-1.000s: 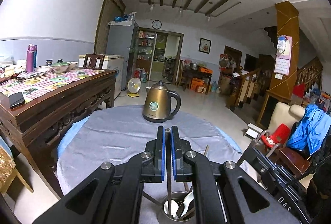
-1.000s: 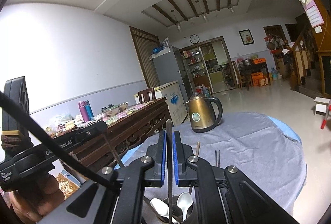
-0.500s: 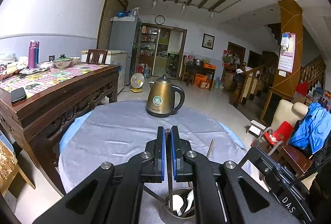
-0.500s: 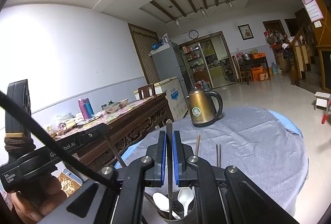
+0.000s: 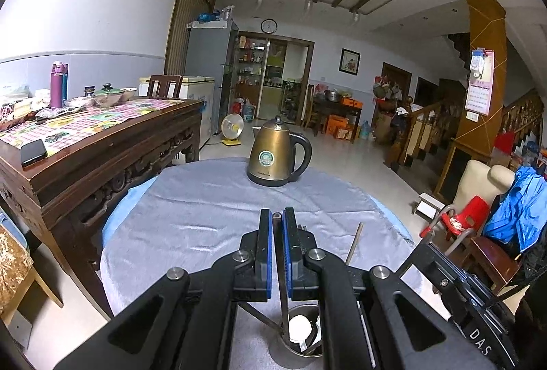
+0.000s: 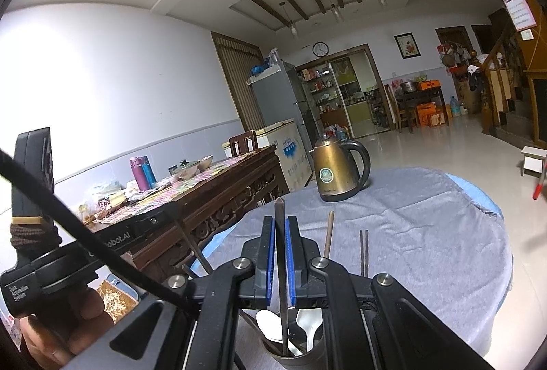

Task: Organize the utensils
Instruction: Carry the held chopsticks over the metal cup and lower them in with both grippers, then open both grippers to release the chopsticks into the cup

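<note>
Right wrist view: spoons (image 6: 309, 327) are already stood in the cup (image 6: 297, 358) at lower centre, one chopstick (image 6: 281, 254) is clamped by each narrow gripper (image 6: 280, 254), and more chopsticks (image 6: 363, 254) are left on the cloth (image 6: 427, 233).

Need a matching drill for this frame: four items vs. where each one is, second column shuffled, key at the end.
Items:
1. kettle
2. spoons
3. purple bottle
4. metal stick

Places:
A. bowls up in the metal cup
B. clamped in the right claw
C. standing on the grey cloth
D. on the wooden side table

Pairs: 1-C, 2-A, 3-D, 4-B
</note>
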Available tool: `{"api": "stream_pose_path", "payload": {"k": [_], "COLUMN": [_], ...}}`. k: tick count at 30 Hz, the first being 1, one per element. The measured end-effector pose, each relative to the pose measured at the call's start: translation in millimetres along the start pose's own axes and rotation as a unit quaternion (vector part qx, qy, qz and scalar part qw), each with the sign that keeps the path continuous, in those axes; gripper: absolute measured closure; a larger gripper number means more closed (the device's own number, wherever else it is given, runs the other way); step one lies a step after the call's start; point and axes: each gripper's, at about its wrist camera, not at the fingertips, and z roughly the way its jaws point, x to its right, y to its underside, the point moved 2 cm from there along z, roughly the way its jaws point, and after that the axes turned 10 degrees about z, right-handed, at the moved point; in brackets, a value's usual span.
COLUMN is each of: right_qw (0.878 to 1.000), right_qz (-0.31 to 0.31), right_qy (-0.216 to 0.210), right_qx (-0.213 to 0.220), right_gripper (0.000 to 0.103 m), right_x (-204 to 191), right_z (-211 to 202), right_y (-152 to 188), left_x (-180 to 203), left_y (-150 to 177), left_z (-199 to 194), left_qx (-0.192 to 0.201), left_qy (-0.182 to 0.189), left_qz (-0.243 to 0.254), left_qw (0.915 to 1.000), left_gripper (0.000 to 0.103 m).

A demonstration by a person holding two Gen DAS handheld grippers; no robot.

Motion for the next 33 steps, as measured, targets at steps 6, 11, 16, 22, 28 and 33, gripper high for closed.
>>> {"api": "stream_pose_path", "payload": {"k": [6, 11, 16, 22, 28, 33], "right_qw": [1.0, 1.0, 1.0, 1.0, 1.0, 0.999], "right_qz": [0.0, 0.003, 0.009, 0.014, 0.017, 0.034], "right_qy": [0.0, -0.001, -0.002, -0.006, -0.004, 0.015], "right_qx": [0.0, -0.004, -0.013, -0.006, -0.01, 0.006], "right_gripper": [0.096, 0.095, 0.093, 0.093, 0.093, 0.093], "right_x": [1, 2, 6, 6, 12, 28], "right_z": [2, 5, 12, 13, 24, 15], "right_y": [1, 2, 4, 5, 7, -3], "left_x": [0, 0, -2, 0, -8, -19], "left_y": [1, 2, 3, 6, 10, 9], "left_z": [1, 2, 5, 9, 13, 6], "left_qx": [-0.003, -0.006, -0.015, -0.021, -0.032, -0.023], "left_qy": [-0.003, -0.003, -0.006, -0.004, 0.001, -0.006], "left_qz": [0.0, -0.001, -0.002, 0.007, -0.002, -0.013], "left_qw": [1.0, 1.0, 0.9999, 0.9997, 0.9995, 0.9996], "left_gripper": [0.097, 0.097, 0.096, 0.095, 0.094, 0.074]}}
